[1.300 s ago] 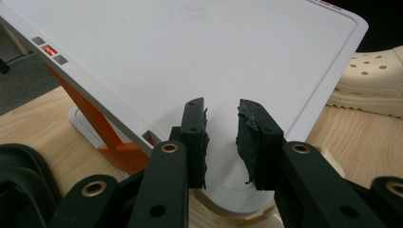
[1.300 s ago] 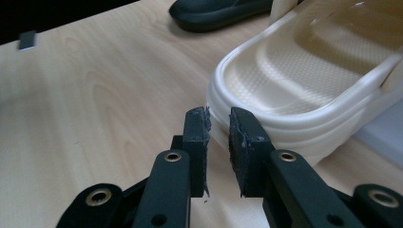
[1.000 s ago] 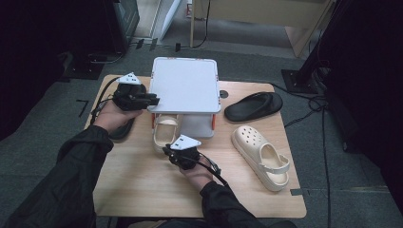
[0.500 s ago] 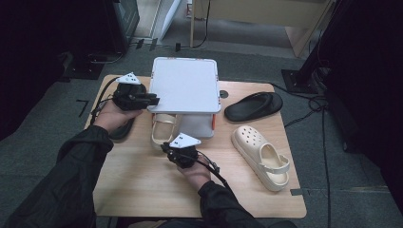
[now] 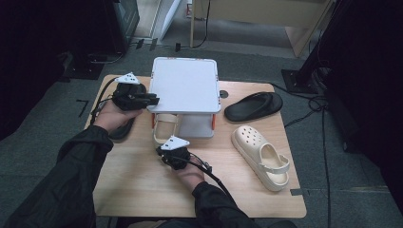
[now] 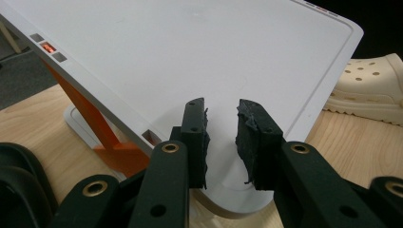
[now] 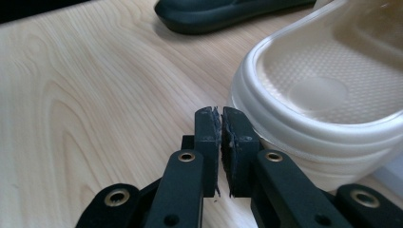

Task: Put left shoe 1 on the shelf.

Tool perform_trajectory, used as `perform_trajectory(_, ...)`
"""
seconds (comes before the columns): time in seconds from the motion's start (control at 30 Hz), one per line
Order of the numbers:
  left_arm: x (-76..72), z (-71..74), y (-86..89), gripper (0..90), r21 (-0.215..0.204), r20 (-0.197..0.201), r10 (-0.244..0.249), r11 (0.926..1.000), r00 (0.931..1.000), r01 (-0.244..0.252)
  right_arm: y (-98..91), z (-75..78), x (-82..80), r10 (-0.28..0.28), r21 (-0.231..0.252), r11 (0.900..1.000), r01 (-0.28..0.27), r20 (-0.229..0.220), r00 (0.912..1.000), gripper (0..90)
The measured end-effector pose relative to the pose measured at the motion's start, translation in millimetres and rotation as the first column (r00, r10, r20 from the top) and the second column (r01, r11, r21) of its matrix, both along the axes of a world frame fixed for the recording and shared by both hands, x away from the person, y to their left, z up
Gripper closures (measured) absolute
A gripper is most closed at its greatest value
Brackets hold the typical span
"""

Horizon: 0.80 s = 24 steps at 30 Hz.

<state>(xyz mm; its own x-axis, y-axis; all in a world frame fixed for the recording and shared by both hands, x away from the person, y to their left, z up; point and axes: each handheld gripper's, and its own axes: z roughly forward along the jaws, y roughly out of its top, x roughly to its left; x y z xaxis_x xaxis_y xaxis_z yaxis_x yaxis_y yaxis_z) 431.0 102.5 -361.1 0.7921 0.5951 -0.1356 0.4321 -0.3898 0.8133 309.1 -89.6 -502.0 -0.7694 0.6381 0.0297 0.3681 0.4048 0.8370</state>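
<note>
Wooden table (image 5: 133,190), centre frame — right gripper (image 5: 172,153), jaws pressed together on nothing, just beside cream clog (image 5: 165,127) under white rack (image 5: 185,90). Left gripper (image 5: 142,97), jaws apart, at rack's left edge.

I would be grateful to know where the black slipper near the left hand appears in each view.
High view: the black slipper lies left of centre, partly beneath the left hand.
Left gripper view: it fills the bottom left corner.
Right gripper view: it lies along the top edge.
Shared landmark: the wooden table.
</note>
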Motion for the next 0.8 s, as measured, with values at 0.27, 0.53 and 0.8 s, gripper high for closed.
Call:
perform_trajectory(0.27, 0.1, -0.1, 0.2, 73.7, -0.002, -0.001, 0.002, 1.0, 1.0, -0.002, -22.3, 1.4, 9.6, -0.05, 0.011, 0.9987, 0.05, -0.017, 0.9986, 80.3)
perform_trajectory(0.53, 0.0, 0.2, -0.2, 73.9, 0.001, -0.001, 0.003, 1.0, 1.0, -0.003, -57.7, 7.2, -0.1, -0.165, 0.097, 0.982, 0.162, 0.023, 0.986, 86.3)
perform_trajectory(0.8, 0.2, -0.1, 0.3, 74.1, -0.002, -0.002, 0.003, 1.0, 1.0, -0.003, -53.2, -8.1, 9.8, -0.19, 0.121, 0.9727, 0.198, -0.073, 0.9791, 52.8)
